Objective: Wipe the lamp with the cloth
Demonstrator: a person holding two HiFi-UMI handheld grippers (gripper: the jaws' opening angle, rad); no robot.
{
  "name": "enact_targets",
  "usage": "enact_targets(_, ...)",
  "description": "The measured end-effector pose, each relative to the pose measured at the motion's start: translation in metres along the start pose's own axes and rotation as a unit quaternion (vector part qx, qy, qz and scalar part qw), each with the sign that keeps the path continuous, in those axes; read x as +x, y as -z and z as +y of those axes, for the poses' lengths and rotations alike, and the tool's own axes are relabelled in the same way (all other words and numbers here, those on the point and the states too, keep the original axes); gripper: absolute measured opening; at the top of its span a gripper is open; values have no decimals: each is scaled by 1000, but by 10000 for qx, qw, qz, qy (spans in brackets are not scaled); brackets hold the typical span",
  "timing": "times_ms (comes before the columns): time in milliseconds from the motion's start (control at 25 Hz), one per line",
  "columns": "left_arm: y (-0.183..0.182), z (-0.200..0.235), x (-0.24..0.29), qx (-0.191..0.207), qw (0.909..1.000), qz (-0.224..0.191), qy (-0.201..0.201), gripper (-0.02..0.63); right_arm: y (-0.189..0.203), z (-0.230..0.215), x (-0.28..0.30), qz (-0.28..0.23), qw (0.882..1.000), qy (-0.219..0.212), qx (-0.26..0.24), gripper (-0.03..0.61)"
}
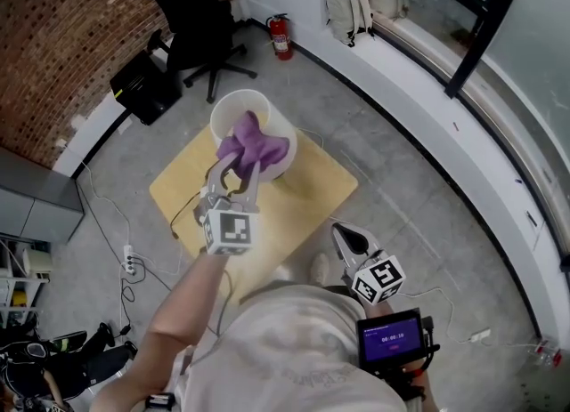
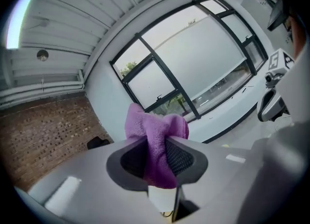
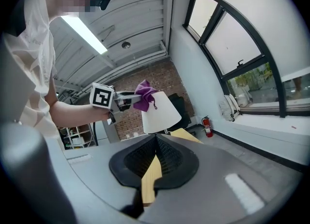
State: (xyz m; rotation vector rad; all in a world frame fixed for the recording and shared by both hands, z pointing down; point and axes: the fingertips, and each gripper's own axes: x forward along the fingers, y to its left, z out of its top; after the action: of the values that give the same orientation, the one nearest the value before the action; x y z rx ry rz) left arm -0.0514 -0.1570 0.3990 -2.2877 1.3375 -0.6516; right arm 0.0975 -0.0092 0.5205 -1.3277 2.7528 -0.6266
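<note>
We are standing in a room with a brick wall (image 1: 53, 36), a curved run of windows and a bare concrete floor, where a small wooden desk (image 1: 316, 192) carries the lamp (image 1: 239, 106). Our left gripper (image 1: 239, 163) is clamped on a bunched purple cloth (image 1: 254, 145); the left gripper view shows the fabric pinched between the pads and puffing out past the tips. The cloth sits at the near upper rim of the white shade, and from the right gripper view it seems to rest against the top edge, though we cannot be sure it touches. Our right gripper (image 1: 342, 234) hangs low beside our body, well apart from the lamp, jaws pressed together on nothing. We judge the wiping to be under way at the top of the shade. The next move calls for dragging the cloth down or around the shade with light pressure, so the lamp does not tip; the free gripper could steady it. The lamp stands upright, its long axis vertical, the shade narrow at the top and flaring downward, its open top facing up at us.
</note>
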Motion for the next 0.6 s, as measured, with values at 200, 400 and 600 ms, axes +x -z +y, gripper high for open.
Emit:
enact_targets(200, 16, -26, 17, 184, 9990, 392, -74, 94, 3, -11, -6, 41, 10000, 9, 14, 14)
enact_targets(400, 24, -55, 27, 366, 9975, 591, 163, 94, 6, -29, -8, 130, 9999, 71, 89, 14)
enact_targets(600, 56, -90, 37, 550, 9932, 921, 442, 94, 1, -37, 2, 184, 9998, -71, 48, 14)
